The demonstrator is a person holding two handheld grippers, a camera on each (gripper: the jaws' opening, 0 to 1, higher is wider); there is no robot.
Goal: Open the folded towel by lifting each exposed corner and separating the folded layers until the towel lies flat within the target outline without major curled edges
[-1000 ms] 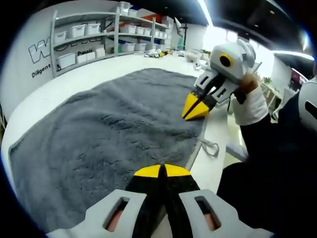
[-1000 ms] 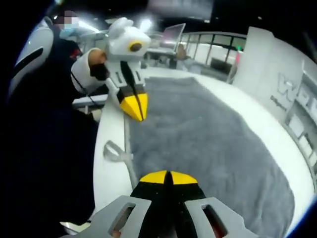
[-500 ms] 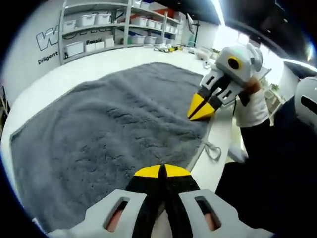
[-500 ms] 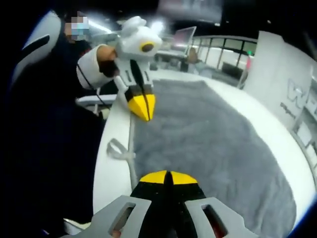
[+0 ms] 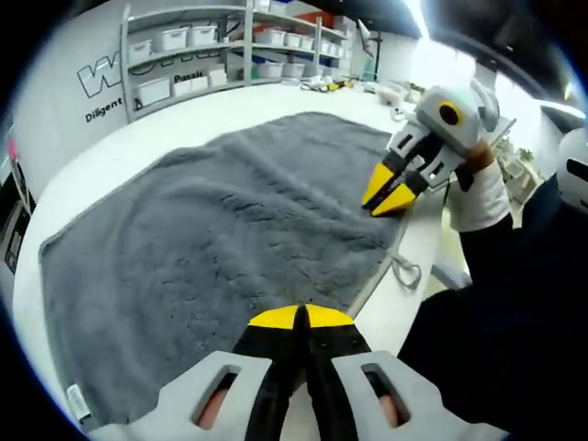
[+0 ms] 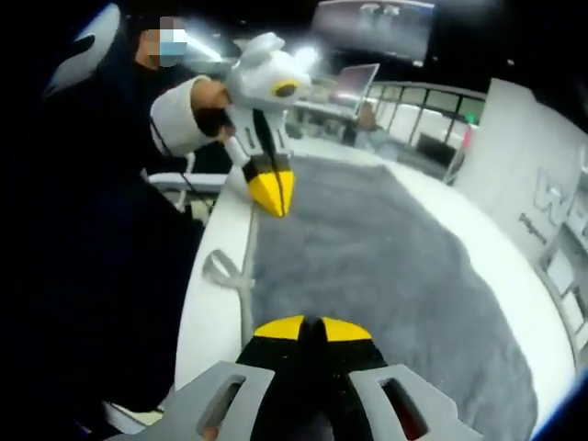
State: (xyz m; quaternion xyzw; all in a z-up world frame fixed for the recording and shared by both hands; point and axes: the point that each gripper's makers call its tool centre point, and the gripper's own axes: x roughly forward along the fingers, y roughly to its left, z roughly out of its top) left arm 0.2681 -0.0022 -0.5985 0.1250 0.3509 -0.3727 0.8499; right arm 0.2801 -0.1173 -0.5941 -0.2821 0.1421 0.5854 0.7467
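Observation:
The grey towel (image 5: 211, 239) lies spread open and flat on the white table (image 5: 101, 165). My left gripper (image 5: 299, 317) is shut, with its yellow tips over the towel's near edge and nothing visibly held. In the left gripper view my right gripper (image 5: 393, 190) hangs just above the towel's right edge, tips close together. In the right gripper view the towel (image 6: 386, 266) stretches ahead. My right gripper (image 6: 306, 328) is shut at its near edge, and the left gripper (image 6: 273, 193) hovers shut over the far edge.
A towel loop (image 5: 405, 272) sticks out over the table edge beside the person's dark clothes (image 5: 496, 322); the right gripper view has the same loop (image 6: 223, 271). Shelves with white bins (image 5: 202, 46) stand behind the table. A white lettered panel (image 6: 533, 156) borders the right.
Both views have shifted with the hands. The two grippers have drawn a little further apart along the towel's edge. The towel itself has not moved.

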